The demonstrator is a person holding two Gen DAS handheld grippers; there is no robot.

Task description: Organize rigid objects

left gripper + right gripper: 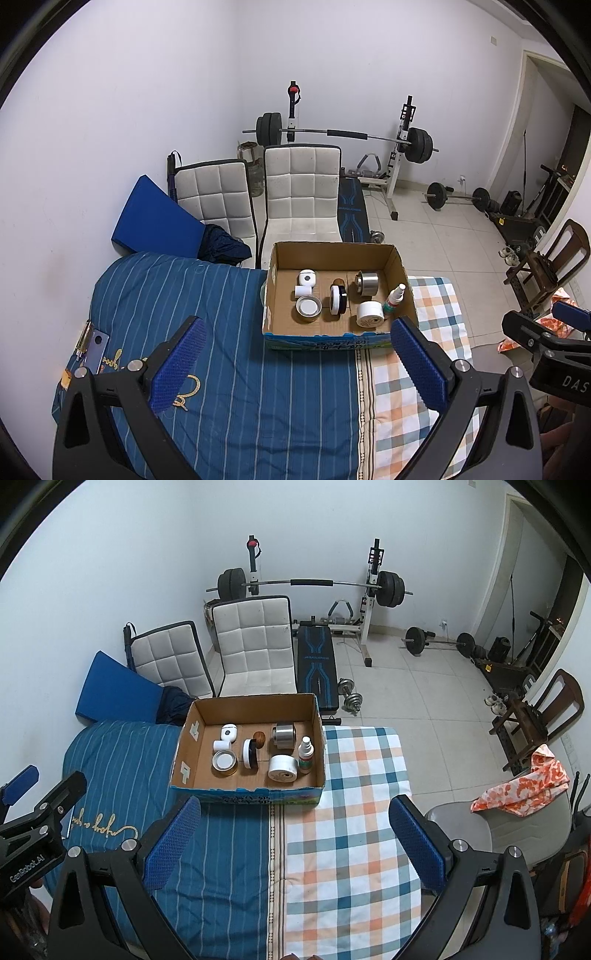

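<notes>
An open cardboard box [275,295] [184,753] stands on the bed. Inside it lie several small rigid items: a white tape roll [369,314] [282,767], a spray bottle [394,297] [305,755], a metal cylinder [366,283] [283,735], a black-and-white round jar [338,300] [249,753], a round tin [307,308] [224,762], a white case [307,277] [229,733] and a brown nut-like object [259,738]. My left gripper [299,360] is open and empty, in front of the box. My right gripper [293,836] is open and empty, over the bedding in front of the box.
The bed has blue striped bedding [221,332] and a checked cover [351,812]. A small card and lighter-like item [92,343] lie at the bed's left. Two white chairs [301,192], a weight bench [314,661], a barbell rack, dumbbells and a wooden chair [535,716] stand behind.
</notes>
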